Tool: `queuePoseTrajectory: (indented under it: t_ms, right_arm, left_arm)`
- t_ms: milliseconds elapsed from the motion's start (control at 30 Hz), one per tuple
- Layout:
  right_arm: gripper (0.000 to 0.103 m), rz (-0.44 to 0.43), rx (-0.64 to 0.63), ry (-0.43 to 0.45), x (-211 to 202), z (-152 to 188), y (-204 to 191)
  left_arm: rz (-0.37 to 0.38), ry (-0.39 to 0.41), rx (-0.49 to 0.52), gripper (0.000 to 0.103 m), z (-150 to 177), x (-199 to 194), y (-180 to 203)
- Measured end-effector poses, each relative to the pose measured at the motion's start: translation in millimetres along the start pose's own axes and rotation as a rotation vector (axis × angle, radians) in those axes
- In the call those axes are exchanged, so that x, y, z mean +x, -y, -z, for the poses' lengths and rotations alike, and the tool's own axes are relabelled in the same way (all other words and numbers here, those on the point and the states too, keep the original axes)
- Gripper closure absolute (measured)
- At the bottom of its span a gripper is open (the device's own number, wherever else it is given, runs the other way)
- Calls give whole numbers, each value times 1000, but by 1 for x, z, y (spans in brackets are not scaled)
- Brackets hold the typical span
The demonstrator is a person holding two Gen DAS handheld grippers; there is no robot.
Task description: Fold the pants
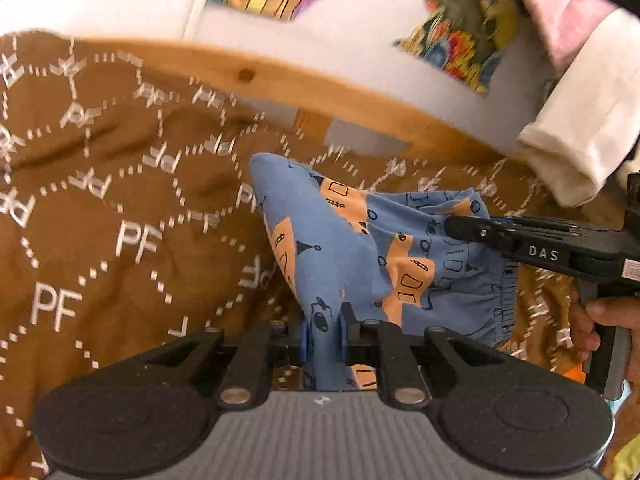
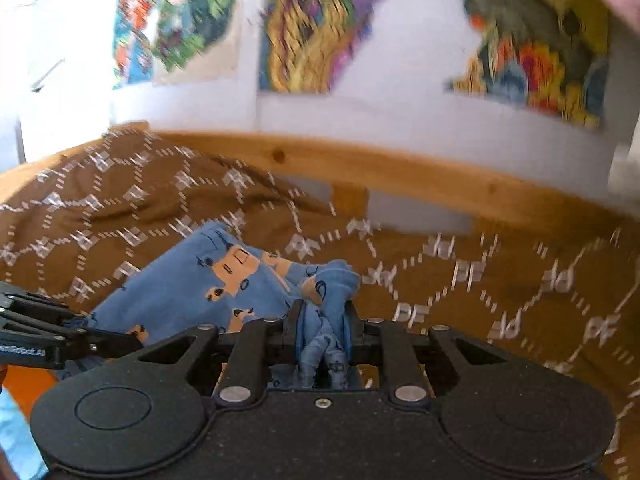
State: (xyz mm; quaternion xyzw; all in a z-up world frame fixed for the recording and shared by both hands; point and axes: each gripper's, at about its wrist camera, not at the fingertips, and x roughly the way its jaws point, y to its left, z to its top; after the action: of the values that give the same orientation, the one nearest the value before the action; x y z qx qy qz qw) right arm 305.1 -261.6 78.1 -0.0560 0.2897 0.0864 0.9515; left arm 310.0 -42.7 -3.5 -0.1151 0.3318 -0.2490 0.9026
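Left tongs [image 1: 323,332]: narrowed onto a bunched edge of the blue cotton pants with orange patches and black line drawings [image 1: 348,256]; cloth is seen pinched between the blue-lined pads. Right tongs [image 2: 322,328]: likewise clamped on a gathered wad of the same pants, folds crammed between the pads. In the left view the right tongs are seen from the side, gripping near the elastic waistband.

Pants: held up between both tongs, partly draped, above the brown bedspread printed with white "PF" letters and dotted diamonds [image 1: 120,184]. No flat fold is visible; the garment is judged crumpled, so the task is early — spreading, aligning and folding all appear left.

Room: bedspread is wrinkled but bare to the left and ahead. The far limit is set by a pale wooden rail [image 1: 304,80], with a white wall with colourful pictures [image 2: 360,60] behind. A cream sleeve [image 1: 568,152] crowds the right side.
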Motion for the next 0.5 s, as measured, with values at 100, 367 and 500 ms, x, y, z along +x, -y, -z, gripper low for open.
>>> queuePoseTrajectory:
  t_ms: [100, 367, 500]
  right_arm:
    - [83, 12, 68, -62, 29, 16, 11]
    - [71, 44, 72, -59, 42, 27, 14]
    - [58, 65, 65, -42, 34, 27, 10]
  left_arm:
    - [-4, -47, -45, 87, 7, 15, -13]
    - [-8, -61, -59, 79, 13, 18, -21]
    - [-25, -49, -65, 70, 8, 10, -22]
